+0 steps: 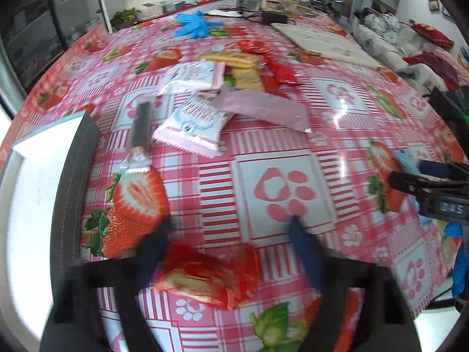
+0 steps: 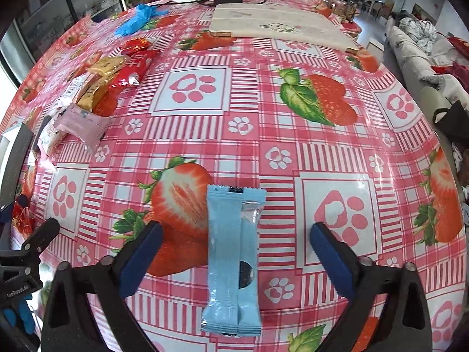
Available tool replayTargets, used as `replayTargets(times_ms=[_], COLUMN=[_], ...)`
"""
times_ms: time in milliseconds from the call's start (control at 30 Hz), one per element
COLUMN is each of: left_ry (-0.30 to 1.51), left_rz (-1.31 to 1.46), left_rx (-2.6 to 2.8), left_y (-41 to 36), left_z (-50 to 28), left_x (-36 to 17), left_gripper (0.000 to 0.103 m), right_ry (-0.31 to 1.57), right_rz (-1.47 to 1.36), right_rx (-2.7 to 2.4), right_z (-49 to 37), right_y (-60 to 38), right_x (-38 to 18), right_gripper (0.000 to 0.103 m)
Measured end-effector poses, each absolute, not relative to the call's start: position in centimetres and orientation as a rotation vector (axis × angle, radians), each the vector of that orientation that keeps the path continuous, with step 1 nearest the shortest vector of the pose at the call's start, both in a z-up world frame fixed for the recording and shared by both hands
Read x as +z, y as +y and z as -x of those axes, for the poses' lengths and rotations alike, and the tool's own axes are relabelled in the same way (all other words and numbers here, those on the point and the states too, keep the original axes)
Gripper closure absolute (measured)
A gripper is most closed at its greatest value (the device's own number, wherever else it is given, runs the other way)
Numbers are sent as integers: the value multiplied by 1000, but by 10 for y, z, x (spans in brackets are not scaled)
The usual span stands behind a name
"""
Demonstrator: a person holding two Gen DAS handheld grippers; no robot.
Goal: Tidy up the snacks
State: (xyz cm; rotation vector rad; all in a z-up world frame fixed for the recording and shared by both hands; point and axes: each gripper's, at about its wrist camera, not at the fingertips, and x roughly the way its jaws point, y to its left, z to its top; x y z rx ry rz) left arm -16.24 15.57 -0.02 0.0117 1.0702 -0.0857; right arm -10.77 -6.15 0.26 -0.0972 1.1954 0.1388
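Left wrist view first, from its left edge: a white container with a dark rim (image 1: 76, 158) sits at the table's side, and nothing can be seen inside it from here. Just past it lies the loose pile: a dark stick snack in clear wrap (image 1: 140, 135), two white-and-pink packets (image 1: 193, 126), a pink packet (image 1: 263, 108), yellow biscuit packs (image 1: 234, 61) and red packets (image 1: 278, 70) behind. Low in the frame the left gripper (image 1: 228, 252) brackets a red snack packet (image 1: 211, 275); the picture is blurred there, its near finger looks to be against the wrapper while the far one stands clear, so I judge it not yet gripped.

Right wrist view: the same pile (image 2: 88, 96) sits at far left, and in the middle a light blue snack packet (image 2: 234, 258) lies flat on the strawberry tablecloth (image 2: 293, 146), lengthways between the fingers of the right gripper (image 2: 234, 234). Those fingers stand wide, well apart from the packet on both sides (nothing held).

Sorting looks barely begun: most snacks remain heaped, and both packets under the grippers are yet to be lifted.
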Motion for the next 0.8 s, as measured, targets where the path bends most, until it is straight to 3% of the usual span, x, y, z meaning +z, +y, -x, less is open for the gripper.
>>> replayTargets(times_ms=[33,67,100,267,300,333,500,567,633,667,700,733,800], left_ry=[1075,1086,1092,1087,1080,1075,1094,1145,1167,1162,1144,1136,1158], left_rz=[-15,-3,26,185,186,185,177,188,218,232,242,246,250], left_rx=[-100,-119,-135,-197,-200,-206,-175,-132,-124,-119,-118,-122,-129], left_y=[154,154,155,172,174,175,184,189,195,198,199,199,195], left_z=[163,163,164,171,173,174,175,175,181,184,188,190,190], left_x=[2,3,4,19,24,28,35,28,23,22,23,23,22], left_gripper=[57,60,66,70,77,92,92,82,34,25,21,21,21], right_ry=[1191,1189,1194,1211,1219,1225,1215,1213,1241,1262,1279,1279,1261], right_rz=[106,110,108,-33,-71,-105,-117,-88,-71,-68,-66,-65,-38], right_rx=[155,169,180,264,282,300,335,330,326,325,317,310,278], right_z=[110,113,114,127,128,130,132,129,128,127,127,127,130], right_y=[-58,-55,-53,-58,-60,-61,-48,-43,-39,-39,-39,-40,-40], right_x=[7,11,12,14,14,15,25,25,21,17,13,12,15], right_gripper=[41,54,74,76,76,76,76,76,76,76,69,49,20])
